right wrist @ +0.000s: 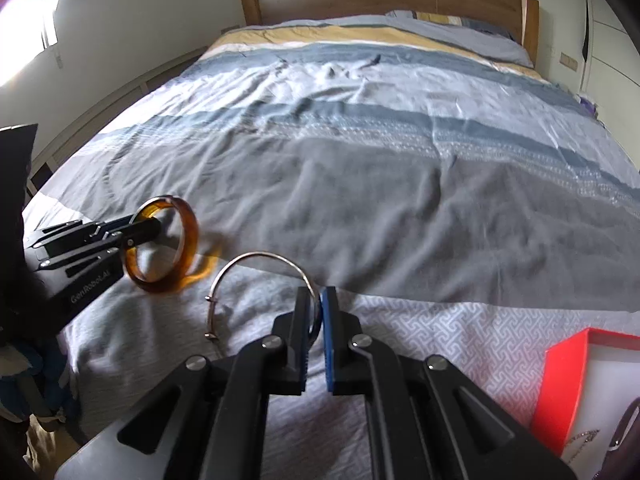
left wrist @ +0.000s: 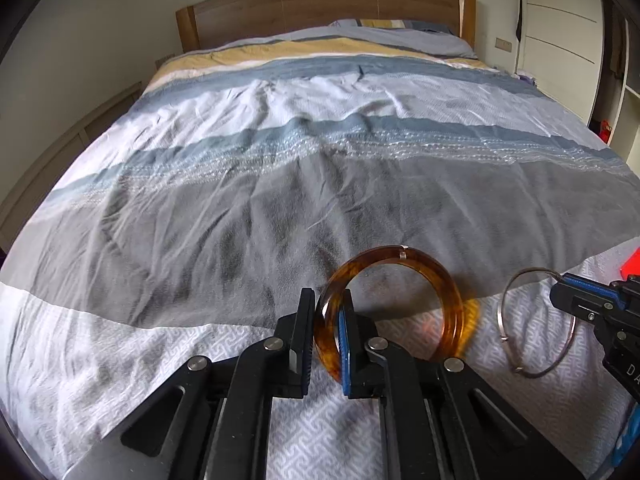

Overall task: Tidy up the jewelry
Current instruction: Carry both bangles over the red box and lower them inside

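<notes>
- Left wrist view: the left gripper [left wrist: 325, 332] pinches the amber bangle [left wrist: 390, 304] over the bedspread [left wrist: 280, 184]. Only a corner of the red box [left wrist: 631, 265] shows.
- Right wrist view: the right gripper [right wrist: 317, 330] pinches the thin silver bangle [right wrist: 262, 276]. The red box [right wrist: 568, 384] lies open near the bed's edge; lots of bare bedspread ahead.

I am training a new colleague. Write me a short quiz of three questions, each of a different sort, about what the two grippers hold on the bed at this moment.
1. True or false: the left gripper is closed on the amber bangle.
2. Multiple choice: what does the right gripper hold? A) a thin metal bangle B) a necklace C) nothing
3. Fill in: the red box lies on the bedspread at the lower ____ edge of the right wrist view.

Key: 1 true; 2 A; 3 right.
</notes>
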The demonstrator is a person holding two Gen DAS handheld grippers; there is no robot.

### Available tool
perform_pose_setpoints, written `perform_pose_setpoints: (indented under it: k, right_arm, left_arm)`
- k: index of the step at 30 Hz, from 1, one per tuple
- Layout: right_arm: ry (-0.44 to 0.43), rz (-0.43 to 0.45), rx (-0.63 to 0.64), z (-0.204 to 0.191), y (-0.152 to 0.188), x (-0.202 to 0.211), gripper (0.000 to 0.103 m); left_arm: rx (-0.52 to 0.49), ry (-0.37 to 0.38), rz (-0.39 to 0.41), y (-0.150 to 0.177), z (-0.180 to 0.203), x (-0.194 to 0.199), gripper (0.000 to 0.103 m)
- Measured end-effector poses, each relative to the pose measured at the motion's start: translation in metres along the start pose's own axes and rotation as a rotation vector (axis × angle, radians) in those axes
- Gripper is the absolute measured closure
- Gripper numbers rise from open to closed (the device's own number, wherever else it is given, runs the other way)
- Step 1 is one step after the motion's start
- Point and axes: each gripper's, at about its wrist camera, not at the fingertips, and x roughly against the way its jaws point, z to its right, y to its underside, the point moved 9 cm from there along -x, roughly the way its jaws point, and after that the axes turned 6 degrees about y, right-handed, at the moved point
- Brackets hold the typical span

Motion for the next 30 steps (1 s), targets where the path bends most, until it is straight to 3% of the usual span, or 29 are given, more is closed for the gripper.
perform_pose_setpoints:
  k: [16, 21, 30]
  right_arm:
    - [-0.034, 0.109, -0.006, -0.004, -0.017, 0.098, 0.098]
    - [-0.010, 0.151, -0.025, 0.015, -0.016, 0.144, 0.098]
    - [0.087, 0.196, -0.089, 0.087, 0.005, 0.217, 0.098]
  left_arm:
    - [-0.030, -0.015, 0.077, -0.011, 0.018, 0.101, 0.093]
    - [-0.052, 0.005, 0.108, -0.015, 0.043, 0.139, 0.093]
    - [-0.113, 0.073, 0.157, -0.025, 0.115, 0.186, 0.093]
